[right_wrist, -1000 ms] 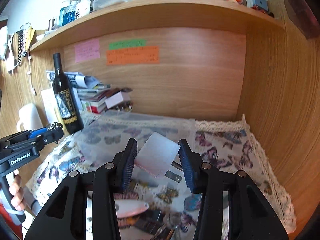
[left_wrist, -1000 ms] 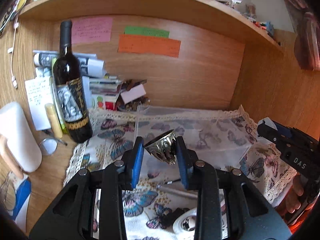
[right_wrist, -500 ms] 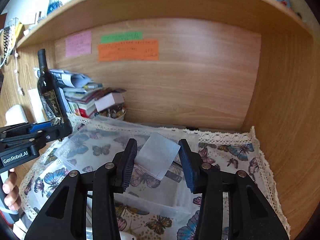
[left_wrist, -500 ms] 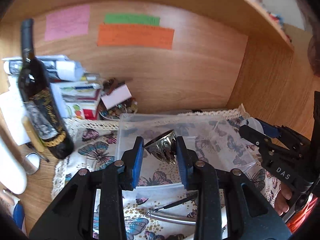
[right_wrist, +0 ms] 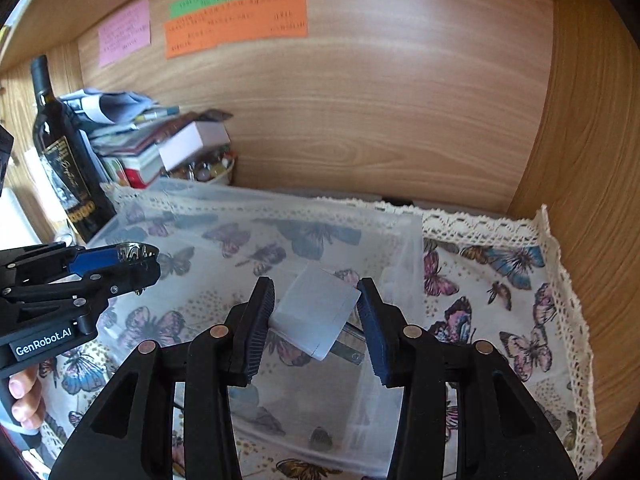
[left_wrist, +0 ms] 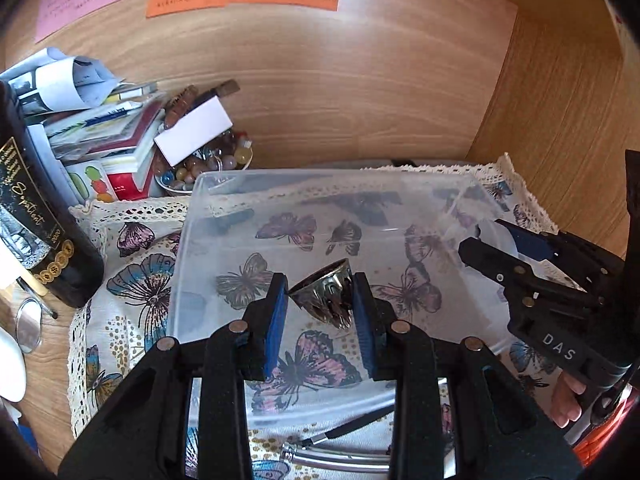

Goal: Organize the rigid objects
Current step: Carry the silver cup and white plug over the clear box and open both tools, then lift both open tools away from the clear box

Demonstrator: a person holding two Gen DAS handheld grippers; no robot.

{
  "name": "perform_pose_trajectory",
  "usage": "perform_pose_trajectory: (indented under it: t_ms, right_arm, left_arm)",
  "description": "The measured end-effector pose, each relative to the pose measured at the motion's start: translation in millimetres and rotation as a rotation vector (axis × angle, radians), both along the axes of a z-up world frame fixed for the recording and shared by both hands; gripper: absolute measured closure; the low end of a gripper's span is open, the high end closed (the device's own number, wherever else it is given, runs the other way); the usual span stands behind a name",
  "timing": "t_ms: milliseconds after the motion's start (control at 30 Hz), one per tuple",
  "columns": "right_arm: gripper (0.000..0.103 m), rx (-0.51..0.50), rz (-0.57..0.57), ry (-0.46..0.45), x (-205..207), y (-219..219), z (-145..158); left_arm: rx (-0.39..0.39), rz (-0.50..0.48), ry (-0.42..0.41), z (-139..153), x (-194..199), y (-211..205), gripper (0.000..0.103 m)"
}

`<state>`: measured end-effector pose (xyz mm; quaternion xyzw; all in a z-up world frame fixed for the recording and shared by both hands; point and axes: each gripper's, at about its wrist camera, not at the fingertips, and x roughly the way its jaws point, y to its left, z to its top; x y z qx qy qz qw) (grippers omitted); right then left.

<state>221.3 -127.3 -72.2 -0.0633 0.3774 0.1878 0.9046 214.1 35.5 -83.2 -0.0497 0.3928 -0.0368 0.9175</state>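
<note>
wooden alcove walls hem clear bin, both grippers loaded.

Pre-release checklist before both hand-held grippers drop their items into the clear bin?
1. Left hand-held gripper clamped on metal cup: ok.
2. Right hand-held gripper clamped on white plug adapter: ok.
3. Both items over the clear plastic bin: ok.
4. Bin floor under the cup free: ok.
5. Gap between the two grippers: ok, apart.
6. Height above the bin floor: cannot tell.
</note>
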Motion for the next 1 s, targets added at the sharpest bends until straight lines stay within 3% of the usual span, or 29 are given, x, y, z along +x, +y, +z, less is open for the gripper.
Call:
perform_pose_trajectory:
  t_ms: [333,600,767,900,1000]
  right_arm:
    - [0.063,0.002,0.021,0.019,0,4,-4]
    - [0.045,0.013,0.021,-0.054,-20,-1,20]
    - [0.028,0.040,0.020,-0.107,-45,-11,39]
    - [0.024,0.044,0.008,-0.134,-66,-21,46]
    - [0.022,0.042,-0.007,-0.143,-81,-30,47]
  left_arm:
    - [0.027,0.014,0.006,-3,3,-2,0.069]
    - [0.084,0.021,-0.102,25,-27,-8,0.034]
    - [0.111,0.021,-0.164,40,-56,-10,0.020]
    - [0.126,0.021,-0.183,43,-80,-10,0.009]
    - [0.123,0.012,-0.173,40,-97,-10,0.007]
